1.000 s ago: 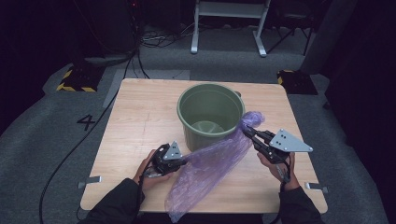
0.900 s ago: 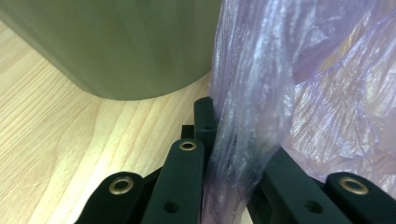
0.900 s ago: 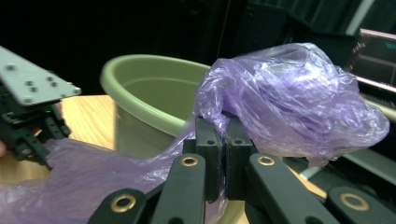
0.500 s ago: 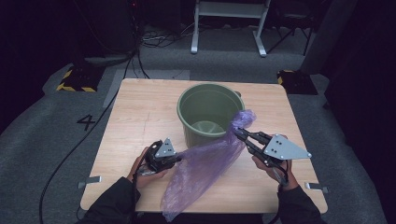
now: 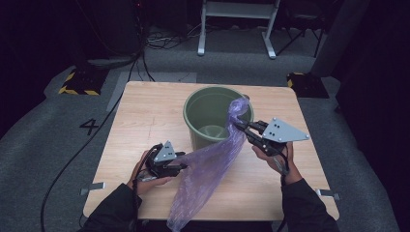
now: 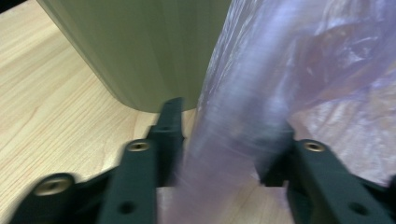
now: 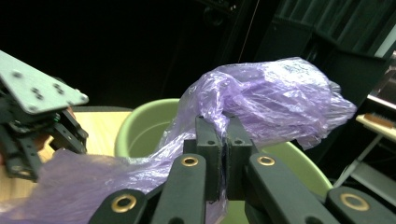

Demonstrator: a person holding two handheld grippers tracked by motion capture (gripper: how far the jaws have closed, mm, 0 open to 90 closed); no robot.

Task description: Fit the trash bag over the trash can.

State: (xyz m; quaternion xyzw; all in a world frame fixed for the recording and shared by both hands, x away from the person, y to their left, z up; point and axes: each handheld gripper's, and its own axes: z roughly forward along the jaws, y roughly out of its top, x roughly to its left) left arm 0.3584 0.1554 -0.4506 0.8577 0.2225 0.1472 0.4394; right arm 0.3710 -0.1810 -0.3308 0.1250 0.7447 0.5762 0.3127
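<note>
Purple bag being fed into the green bin

Near, the left claw (image 5: 183, 166) has just been opening; the bag (image 5: 208, 169) runs slack between its parted jaws. The film looks light, limp, slippery; best pinched at an edge. The right claw (image 5: 238, 124) clamps the bag's top over the bin (image 5: 193, 128), which looks empty, on the desk (image 5: 145, 111).

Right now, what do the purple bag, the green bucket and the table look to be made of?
Purple bag: thin translucent plastic film, crinkled and glossy. Green bucket: likely moulded plastic, smooth matte wall. Table: light wood or wood-look laminate, grain lines visible.
</note>
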